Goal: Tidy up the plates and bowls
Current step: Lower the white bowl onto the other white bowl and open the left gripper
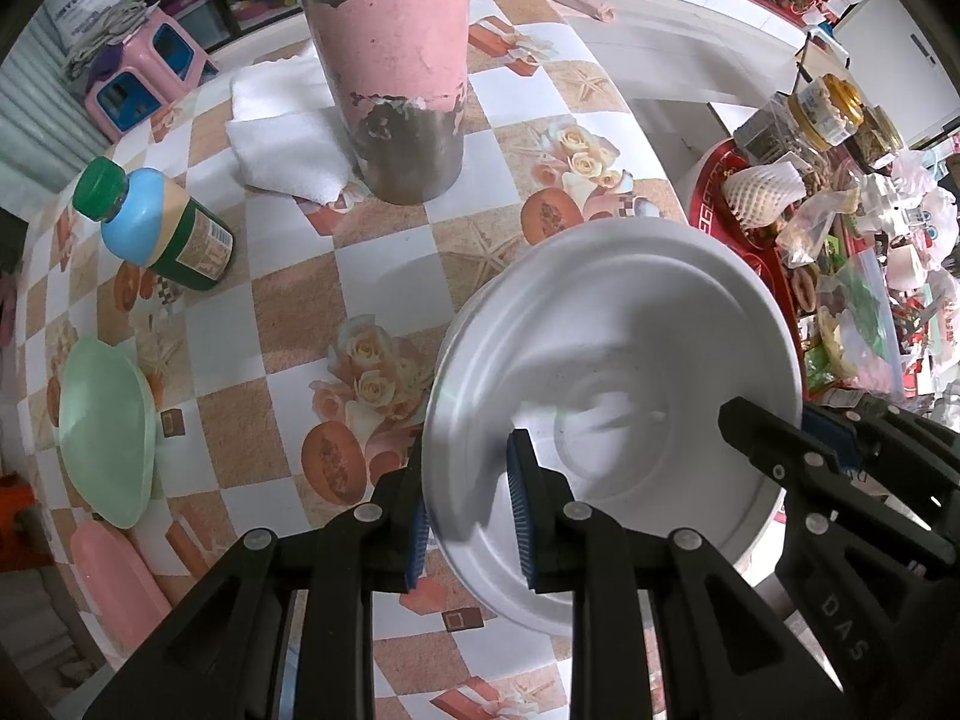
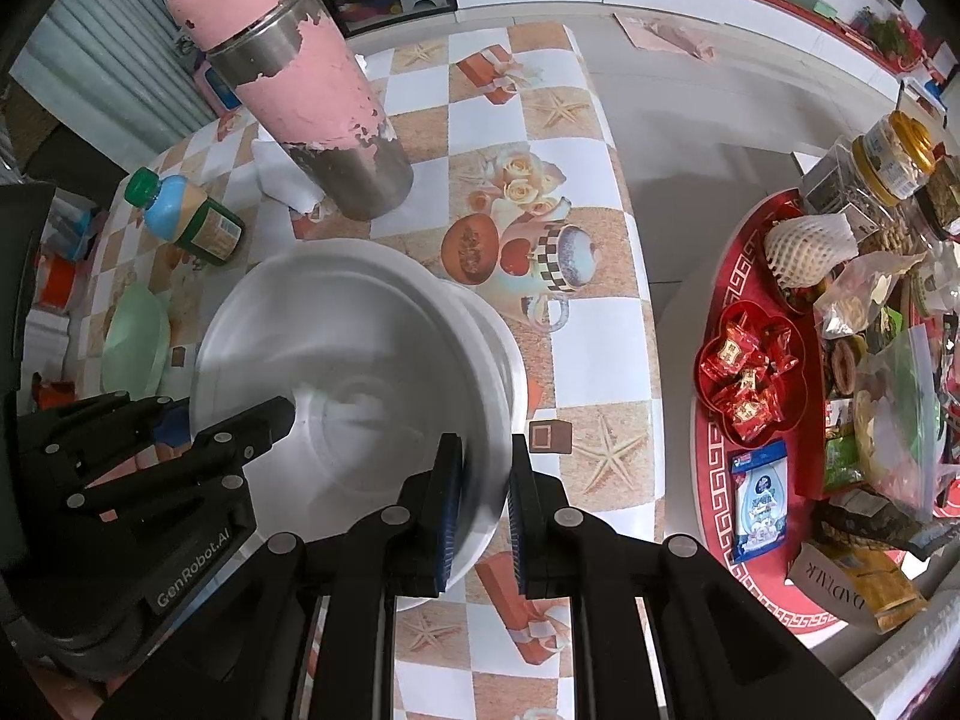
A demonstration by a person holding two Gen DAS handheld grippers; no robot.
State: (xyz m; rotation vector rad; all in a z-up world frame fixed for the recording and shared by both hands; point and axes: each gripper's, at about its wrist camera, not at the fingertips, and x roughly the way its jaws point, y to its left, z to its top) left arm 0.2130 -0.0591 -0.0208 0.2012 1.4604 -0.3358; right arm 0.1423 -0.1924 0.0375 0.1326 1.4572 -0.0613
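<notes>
Both grippers are clamping opposite rims of a white bowl above the checked tablecloth.

The white bowl is sitting near the table's right edge, seemingly nested in a second white one; the left gripper is pinching its left rim, the right gripper its right rim. Judging by this, sorting is under way: a green plate and a pink dish are waiting well apart at the left. A peeling pink flask, a folded white cloth and a green-capped bottle are crowding the far side.
</notes>
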